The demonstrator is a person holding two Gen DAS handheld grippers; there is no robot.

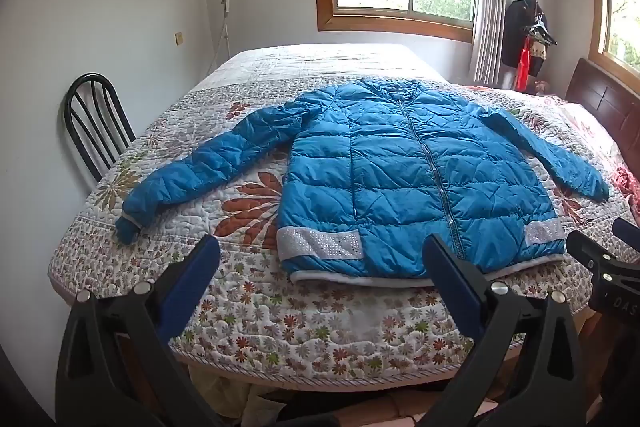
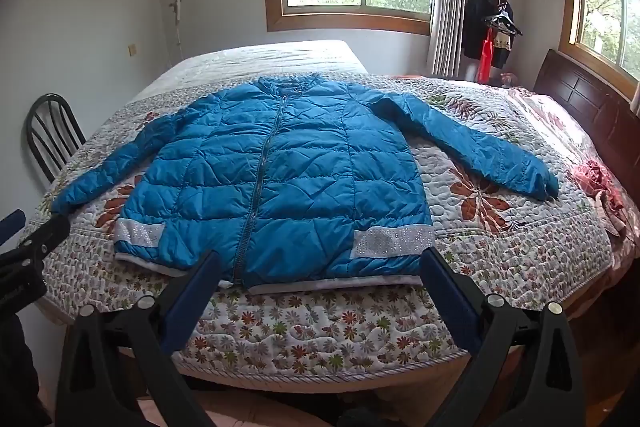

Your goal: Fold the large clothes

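**Left wrist view: jacket laid flat, fold not yet begun**

Left wrist view: left gripper (image 1: 320,247) hangs above the near edge of the bed, fingers spread wide, nothing between them. Just ahead lies the hem of the blue puffer jacket (image 1: 400,163), front up, zip closed, both sleeves splayed outward. Left sleeve (image 1: 208,163) runs ahead and to the left of this gripper, cuff near the quilt (image 1: 320,327) edge.

Right wrist view: right gripper (image 2: 320,259) is likewise spread wide and empty, with the jacket hem directly ahead between its fingers. Right sleeve (image 2: 480,151) extends ahead and to the right.

Beyond the jacket: bare quilt. A black chair (image 1: 96,123) stands off the left side, and a coat stand (image 2: 496,23) sits in the far corner.

Judgement: first step is likely the sleeve folds. To do it well:
- pinch each sleeve near the cuff, taking both fabric layers; the shell looks slick and puffy, so a shallow grip may slip
- carry each cuff across the chest, keeping the crease at the shoulder seam
- press trapped air out before folding hem to collar
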